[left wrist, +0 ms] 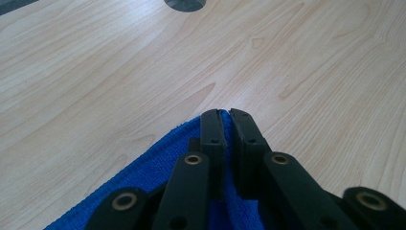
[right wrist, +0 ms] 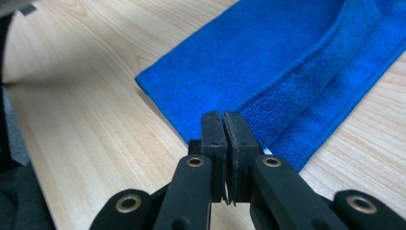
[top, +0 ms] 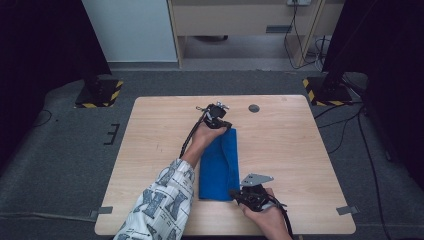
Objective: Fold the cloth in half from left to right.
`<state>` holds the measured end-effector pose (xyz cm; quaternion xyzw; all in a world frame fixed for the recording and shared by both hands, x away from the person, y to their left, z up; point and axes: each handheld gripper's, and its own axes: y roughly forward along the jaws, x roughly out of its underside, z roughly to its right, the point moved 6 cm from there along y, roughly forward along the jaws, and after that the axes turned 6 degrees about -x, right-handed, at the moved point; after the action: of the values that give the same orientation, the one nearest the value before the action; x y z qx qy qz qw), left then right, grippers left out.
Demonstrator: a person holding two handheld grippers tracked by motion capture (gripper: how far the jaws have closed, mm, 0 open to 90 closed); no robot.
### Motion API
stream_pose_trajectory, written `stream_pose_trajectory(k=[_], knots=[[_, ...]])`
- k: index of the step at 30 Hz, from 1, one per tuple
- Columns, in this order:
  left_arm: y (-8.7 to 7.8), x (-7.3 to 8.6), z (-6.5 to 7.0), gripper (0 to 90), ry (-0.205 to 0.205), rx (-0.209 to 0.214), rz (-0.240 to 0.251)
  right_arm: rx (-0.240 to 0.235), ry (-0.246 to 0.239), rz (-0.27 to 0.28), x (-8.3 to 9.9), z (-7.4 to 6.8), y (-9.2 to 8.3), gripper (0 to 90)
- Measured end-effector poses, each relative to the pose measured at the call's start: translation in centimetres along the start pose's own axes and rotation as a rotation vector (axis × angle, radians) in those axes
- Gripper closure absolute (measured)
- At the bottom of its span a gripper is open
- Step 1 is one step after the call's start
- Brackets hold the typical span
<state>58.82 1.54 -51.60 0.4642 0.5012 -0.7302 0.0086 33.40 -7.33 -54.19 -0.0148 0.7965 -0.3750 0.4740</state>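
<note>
Now lying lengthwise mid-way across the pale wooden counter (top: 150, 145): folded blue terry cloth (top: 220, 167). At its far corner, left gripper (left wrist: 225, 112) with fingers (left wrist: 213, 132) pinched together on the cloth's edge. At the near corner, right gripper (right wrist: 224, 115), fingers (right wrist: 238, 139) likewise clamped on the cloth's hem.

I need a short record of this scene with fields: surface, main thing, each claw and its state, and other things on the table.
surface: light wooden table
main thing: blue towel, folded into a long strip, lying flat
left claw: jaws closed, pinching the far end of the towel
right claw: jaws closed, pinching the towel edge at the near end
other: round grey cap set in the tabletop beyond the towel
</note>
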Motion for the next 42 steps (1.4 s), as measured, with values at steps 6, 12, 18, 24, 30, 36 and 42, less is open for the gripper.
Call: stream_pose_trajectory(k=[6,12,18,24,30,36,42], knots=[[0.1,-0.2,0.0,83.8,-0.005,-0.001,0.006,-0.01,0.007,0.022,-0.3,-0.2,-0.8,88.1],[1.1,0.2,0.2,83.4,-0.007,0.001,-0.015,-0.004,0.029,-0.006,0.4,0.4,-0.4,87.7],[1.6,0.3,0.5,80.0,-0.009,0.004,-0.015,0.006,0.04,-0.019,0.5,0.8,-0.5,83.7],[1.7,0.2,0.8,74.9,-0.011,0.004,-0.006,0.014,0.061,-0.028,0.7,1.5,-0.5,76.5],[1.5,0.1,1.2,70.1,0.007,0.008,0.002,0.025,0.078,-0.028,0.6,1.8,-0.7,65.7],[1.0,0.3,1.3,64.2,0.013,-0.003,0.017,0.039,0.069,-0.019,0.4,2.0,-1.0,55.0],[0.0,0.3,1.4,59.2,0.031,-0.011,0.04,0.052,0.063,-0.009,0.0,2.2,-1.2,43.9]])
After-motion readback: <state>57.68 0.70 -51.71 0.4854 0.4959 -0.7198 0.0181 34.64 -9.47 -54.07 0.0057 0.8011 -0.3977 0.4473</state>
